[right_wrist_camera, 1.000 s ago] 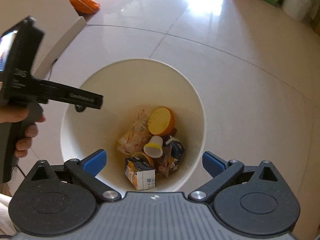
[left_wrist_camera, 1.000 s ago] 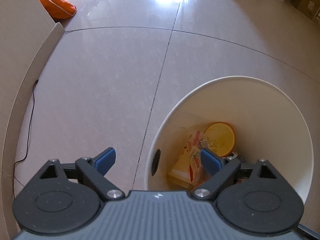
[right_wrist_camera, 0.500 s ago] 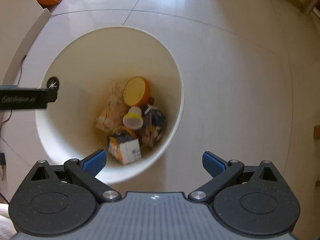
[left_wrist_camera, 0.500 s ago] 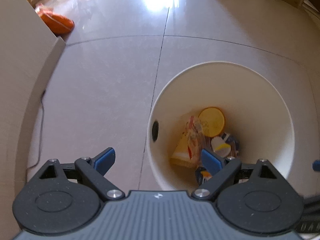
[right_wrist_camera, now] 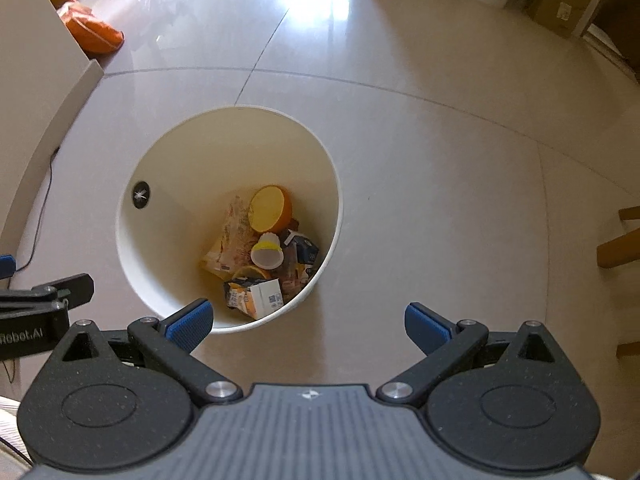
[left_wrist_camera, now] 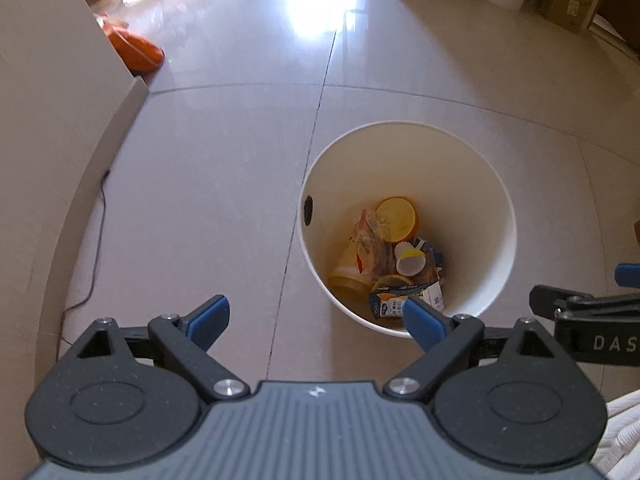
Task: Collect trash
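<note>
Tools first: the left tool [left_wrist_camera: 316, 318] hangs above the floor with its blue pads spread wide and nothing between them, and the right tool [right_wrist_camera: 308, 320] is likewise spread and empty. Each shows at the edge of the other's view, so they sit side by side, both raised well over the white bin [right_wrist_camera: 132, 248].

Just ahead of and below both tools, the bin stands upright on the tiled floor [left_wrist_camera: 208, 168]. Its bottom holds the collected trash: an orange round lid or bowl [right_wrist_camera: 269, 209], a crinkled snack wrapper [right_wrist_camera: 234, 236], a small white cup with a yellow band [right_wrist_camera: 267, 254], a drink carton [right_wrist_camera: 256, 298] and some darker packaging beside them. All of it lies inside the bin walls; nothing rests on the rim.

Around the bin the floor looks bare of loose litter in both views. Farther off, an orange bag [right_wrist_camera: 94, 34] lies by the wall corner, and boxes [right_wrist_camera: 560, 4] stand along the far side; whether any of that counts as trash cannot be told.

Judging from this, the collecting looks largely or wholly done, with no piece in hand and none visibly waiting nearby.
</note>
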### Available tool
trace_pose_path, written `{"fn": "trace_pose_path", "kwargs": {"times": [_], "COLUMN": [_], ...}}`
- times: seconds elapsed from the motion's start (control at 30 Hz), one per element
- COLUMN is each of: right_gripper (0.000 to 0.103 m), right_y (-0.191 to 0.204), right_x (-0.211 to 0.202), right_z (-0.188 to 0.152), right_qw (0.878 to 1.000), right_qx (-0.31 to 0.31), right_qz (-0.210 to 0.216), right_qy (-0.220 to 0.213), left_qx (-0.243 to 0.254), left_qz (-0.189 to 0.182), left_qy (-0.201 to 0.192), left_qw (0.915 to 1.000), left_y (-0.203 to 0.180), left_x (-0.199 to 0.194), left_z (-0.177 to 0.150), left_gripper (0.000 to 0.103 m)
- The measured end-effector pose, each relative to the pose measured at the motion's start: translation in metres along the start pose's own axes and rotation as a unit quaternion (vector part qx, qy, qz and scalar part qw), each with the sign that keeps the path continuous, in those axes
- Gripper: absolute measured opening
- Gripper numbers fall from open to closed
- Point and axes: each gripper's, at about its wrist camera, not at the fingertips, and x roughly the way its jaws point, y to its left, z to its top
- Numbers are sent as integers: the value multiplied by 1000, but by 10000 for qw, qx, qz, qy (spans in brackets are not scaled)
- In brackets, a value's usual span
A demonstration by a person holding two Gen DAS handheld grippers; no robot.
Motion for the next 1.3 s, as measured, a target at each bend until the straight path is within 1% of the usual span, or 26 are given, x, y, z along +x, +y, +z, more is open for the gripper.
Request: {"fn": "trace_pose_path", "kwargs": {"times": [0.17,0.33,0.5,0.73,1.3], "right_gripper": [103,103,103,103,103], "right_y": [1,5,3,1,-2], "right_x": [-23,-39,-47,-54,-51], "right_z": [-3,-11,-16,-22,-24], "right_qw": [9998,9996,9995,9992,9993], "right_qx": [35,-30,37,68,31], "right_qz": [-70,-127,-88,-99,-109], "right_qy": [-168,-233,-300,-371,-365], "left_qx": [11,-47,-91,-142,-145], "left_qz": [143,30,41,48,131], "left_qy": [-58,5,20,5,-41], "left_qw": [9999,10000,9999,9999,9998], "left_y": [-2,-4,-5,-5,-8], "left_x": [-23,-30,-36,-41,-45], "left_z": [-5,-11,-17,-20,-22], "left_gripper": [94,94,94,94,94]}}
